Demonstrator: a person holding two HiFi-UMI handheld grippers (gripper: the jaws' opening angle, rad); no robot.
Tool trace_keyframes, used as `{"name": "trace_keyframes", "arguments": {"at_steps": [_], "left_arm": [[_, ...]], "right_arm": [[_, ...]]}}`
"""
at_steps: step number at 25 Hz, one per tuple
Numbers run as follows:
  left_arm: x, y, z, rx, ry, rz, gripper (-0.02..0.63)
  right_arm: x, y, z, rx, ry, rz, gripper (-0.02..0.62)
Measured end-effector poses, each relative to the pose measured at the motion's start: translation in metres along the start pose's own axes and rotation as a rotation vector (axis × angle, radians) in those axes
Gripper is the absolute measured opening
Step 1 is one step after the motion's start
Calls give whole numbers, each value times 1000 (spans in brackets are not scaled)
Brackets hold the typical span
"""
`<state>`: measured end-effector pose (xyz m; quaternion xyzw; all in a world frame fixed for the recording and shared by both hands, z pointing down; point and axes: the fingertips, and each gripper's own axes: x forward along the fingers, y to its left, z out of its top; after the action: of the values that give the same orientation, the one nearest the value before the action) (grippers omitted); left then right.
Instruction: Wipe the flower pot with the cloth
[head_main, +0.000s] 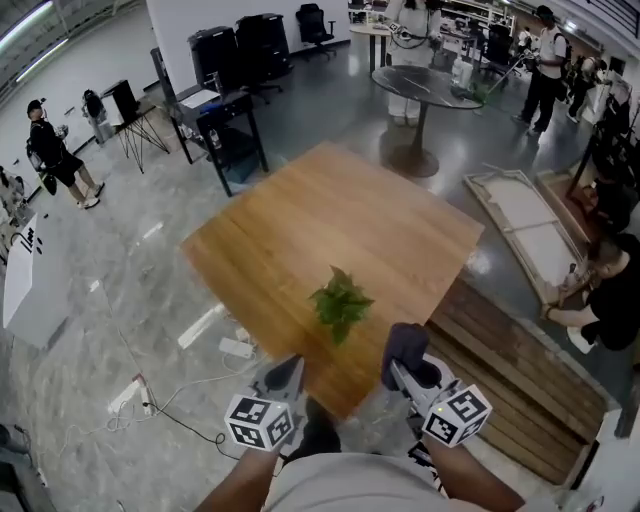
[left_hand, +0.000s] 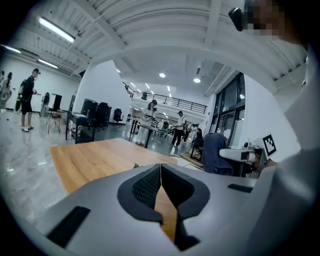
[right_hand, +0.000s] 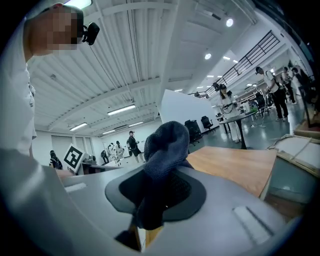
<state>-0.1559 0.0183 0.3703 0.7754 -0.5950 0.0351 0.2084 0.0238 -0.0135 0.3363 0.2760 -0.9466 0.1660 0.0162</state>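
A small green plant (head_main: 340, 302) stands near the front corner of the wooden table (head_main: 300, 240); its pot is hidden under the leaves. My right gripper (head_main: 400, 372) hangs just right of and below the plant, shut on a dark blue cloth (head_main: 406, 348). That cloth (right_hand: 165, 150) bulges up out of the closed jaws in the right gripper view. My left gripper (head_main: 288, 375) sits at the table's front edge, left of the plant, its jaws shut with nothing between them. A leaf tip (left_hand: 136, 165) peeks over it in the left gripper view.
The table stands on a grey marble floor with a power strip (head_main: 237, 347) and cables at the front left. Wooden pallets (head_main: 520, 380) lie to the right, where a person (head_main: 610, 300) crouches. A round table (head_main: 428, 88) and black desks (head_main: 215, 115) stand farther back.
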Motion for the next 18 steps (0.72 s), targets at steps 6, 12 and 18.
{"name": "trace_keyframes", "arguments": {"at_steps": [6, 12, 18], "left_arm": [[88, 79, 24, -3, 115, -109, 8], [167, 127, 28, 26, 217, -162, 9], [238, 138, 2, 50, 321, -179, 23]], "right_arm": [[87, -40, 12, 24, 22, -117, 66], [130, -86, 9, 63, 36, -216, 66], [143, -135, -8, 105, 63, -245, 66]]}}
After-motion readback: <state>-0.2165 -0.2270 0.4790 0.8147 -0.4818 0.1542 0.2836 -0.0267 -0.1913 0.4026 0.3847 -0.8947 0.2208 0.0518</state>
